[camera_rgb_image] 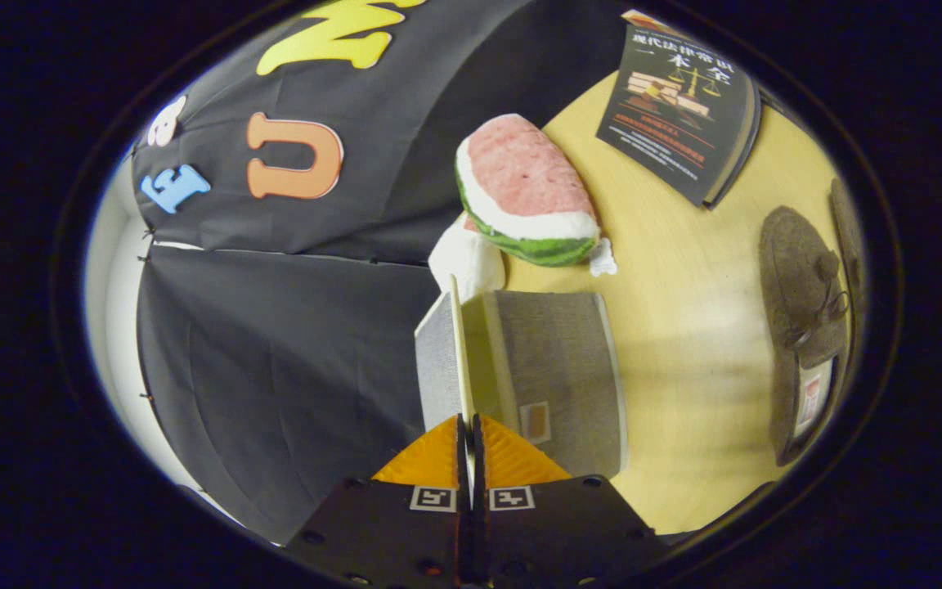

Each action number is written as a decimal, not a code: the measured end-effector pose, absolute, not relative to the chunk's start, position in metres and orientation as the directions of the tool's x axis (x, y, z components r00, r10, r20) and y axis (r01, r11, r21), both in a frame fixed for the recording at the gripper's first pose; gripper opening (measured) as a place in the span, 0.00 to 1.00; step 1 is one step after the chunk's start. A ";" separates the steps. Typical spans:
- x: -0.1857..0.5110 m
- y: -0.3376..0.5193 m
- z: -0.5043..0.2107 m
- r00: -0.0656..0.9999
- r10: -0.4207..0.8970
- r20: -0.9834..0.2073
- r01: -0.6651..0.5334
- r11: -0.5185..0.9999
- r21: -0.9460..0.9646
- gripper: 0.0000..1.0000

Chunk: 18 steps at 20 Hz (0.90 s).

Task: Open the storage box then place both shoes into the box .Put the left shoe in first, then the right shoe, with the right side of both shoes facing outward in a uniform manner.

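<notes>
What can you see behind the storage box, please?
Beyond the box, whose lid the gripper is shut on, lies a watermelon plush on something white. The lid and box hide the white thing's lower part.

I see a pale yellow wooden tabletop (684, 327) under soft, even light, backed by the booth's black cloth wall (275, 352) hanging in creased panels, with a white surface (115, 327) showing past the cloth's edge.
</notes>
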<state>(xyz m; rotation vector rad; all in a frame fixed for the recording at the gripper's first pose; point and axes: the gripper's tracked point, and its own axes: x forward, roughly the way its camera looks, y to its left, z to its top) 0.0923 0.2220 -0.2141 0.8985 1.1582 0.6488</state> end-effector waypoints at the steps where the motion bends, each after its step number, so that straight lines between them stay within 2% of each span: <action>1: 0.093 0.226 -0.201 0.305 0.828 -0.471 0.005 0.494 0.870 0.00; 9: 0.084 0.287 -0.118 0.306 0.868 -0.390 -0.099 0.437 0.894 0.00; 18: 0.077 0.385 -0.097 0.244 0.887 -0.391 -0.121 0.428 0.896 0.00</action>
